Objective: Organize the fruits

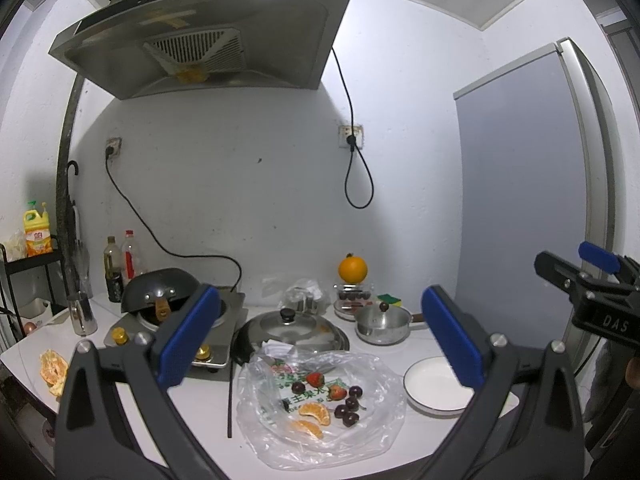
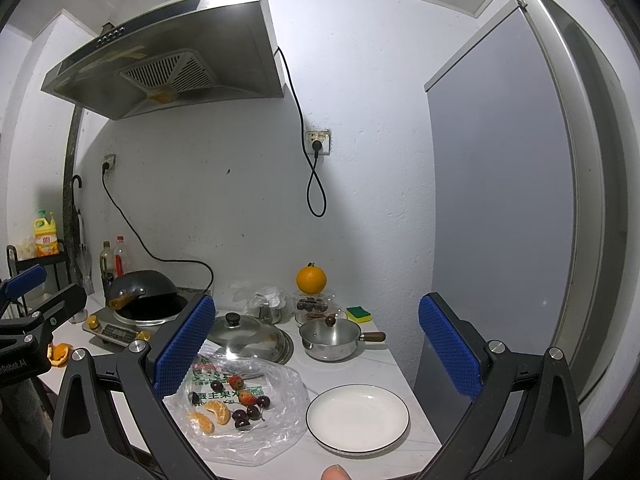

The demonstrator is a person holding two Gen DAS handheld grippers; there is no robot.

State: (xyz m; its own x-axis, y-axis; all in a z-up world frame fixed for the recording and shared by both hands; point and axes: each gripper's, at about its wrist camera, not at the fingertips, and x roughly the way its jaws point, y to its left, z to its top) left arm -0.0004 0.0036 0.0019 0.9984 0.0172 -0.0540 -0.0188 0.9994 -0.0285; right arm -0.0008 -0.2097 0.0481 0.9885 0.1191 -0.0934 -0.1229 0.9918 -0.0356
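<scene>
Two strawberries, two tangerine segments and about six dark cherries lie on a clear plastic bag spread flat on the worktop. Just right of the bag sits one white plate with nothing on it. Behind, a small steel pot stands before one whole orange perched on a clear box. Left gripper and right gripper both hang above, jaws spread wide, holding nothing.
</scene>
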